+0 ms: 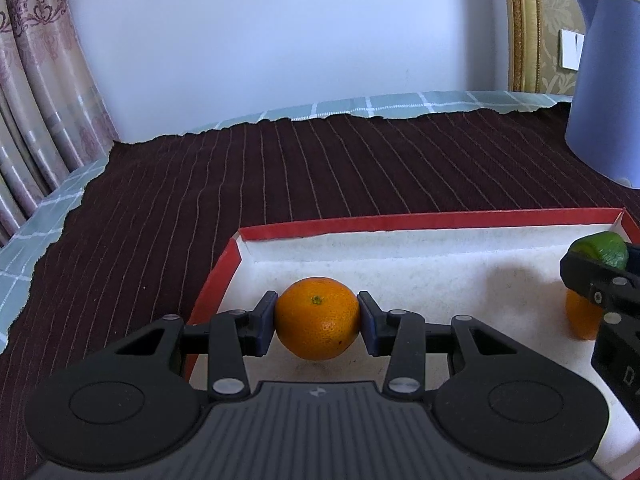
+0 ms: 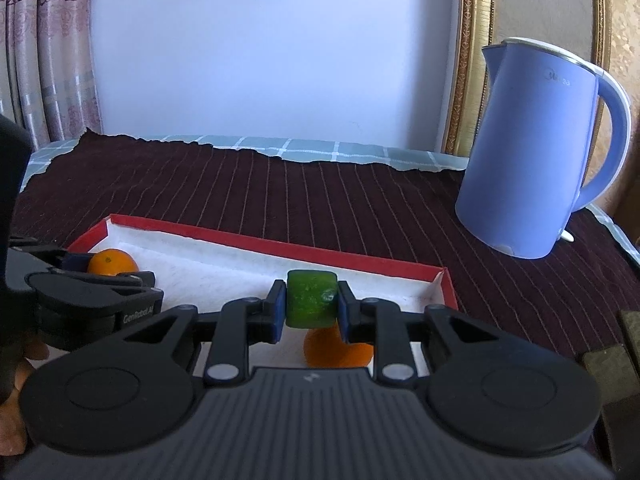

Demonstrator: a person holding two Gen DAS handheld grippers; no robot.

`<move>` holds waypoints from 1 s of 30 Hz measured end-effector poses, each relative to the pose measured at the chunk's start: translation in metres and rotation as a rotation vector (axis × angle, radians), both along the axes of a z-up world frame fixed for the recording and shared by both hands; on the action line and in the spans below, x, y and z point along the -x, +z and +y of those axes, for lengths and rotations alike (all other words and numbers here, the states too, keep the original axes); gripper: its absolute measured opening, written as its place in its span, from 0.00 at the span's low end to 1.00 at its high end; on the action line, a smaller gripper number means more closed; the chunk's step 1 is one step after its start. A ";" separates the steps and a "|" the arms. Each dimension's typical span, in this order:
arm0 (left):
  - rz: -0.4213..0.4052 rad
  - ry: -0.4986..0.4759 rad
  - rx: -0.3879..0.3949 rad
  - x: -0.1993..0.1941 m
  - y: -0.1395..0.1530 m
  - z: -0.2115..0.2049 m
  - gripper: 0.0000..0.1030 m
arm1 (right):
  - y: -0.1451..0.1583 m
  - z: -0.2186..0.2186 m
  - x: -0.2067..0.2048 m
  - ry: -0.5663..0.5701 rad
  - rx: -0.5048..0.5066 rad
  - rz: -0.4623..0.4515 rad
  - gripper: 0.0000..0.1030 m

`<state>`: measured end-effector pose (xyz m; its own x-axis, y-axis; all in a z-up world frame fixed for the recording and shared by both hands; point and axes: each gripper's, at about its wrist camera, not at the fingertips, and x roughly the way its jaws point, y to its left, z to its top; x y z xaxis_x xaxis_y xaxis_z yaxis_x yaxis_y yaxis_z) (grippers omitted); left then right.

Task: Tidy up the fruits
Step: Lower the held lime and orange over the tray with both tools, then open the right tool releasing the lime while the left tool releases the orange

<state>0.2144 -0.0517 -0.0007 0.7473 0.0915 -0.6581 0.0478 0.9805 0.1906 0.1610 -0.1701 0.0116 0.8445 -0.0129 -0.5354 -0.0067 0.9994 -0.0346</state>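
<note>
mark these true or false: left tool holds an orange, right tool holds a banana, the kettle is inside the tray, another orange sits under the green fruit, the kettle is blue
1. The left tool holds an orange. True.
2. The right tool holds a banana. False: it grips a green fruit.
3. The kettle stands inside the tray. False: it stands on the dark cloth beyond the tray.
4. A second orange lies below the green fruit. True.
5. The kettle is blue. True.

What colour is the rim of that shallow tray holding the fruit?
Red, around a white lining; the red-rimmed shallow tray shows best in the right wrist view.
</note>
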 end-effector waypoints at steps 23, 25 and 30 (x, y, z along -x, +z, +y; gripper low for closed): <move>-0.067 -0.009 0.018 0.040 0.024 0.007 0.64 | 0.015 -0.010 0.035 -0.107 0.035 -0.032 1.00; -0.086 -0.010 0.025 0.052 0.028 0.012 0.64 | 0.015 -0.010 0.043 -0.107 0.016 -0.036 1.00; -0.139 -0.026 0.060 0.082 0.041 0.027 0.64 | 0.015 -0.005 0.070 -0.109 0.051 -0.068 1.00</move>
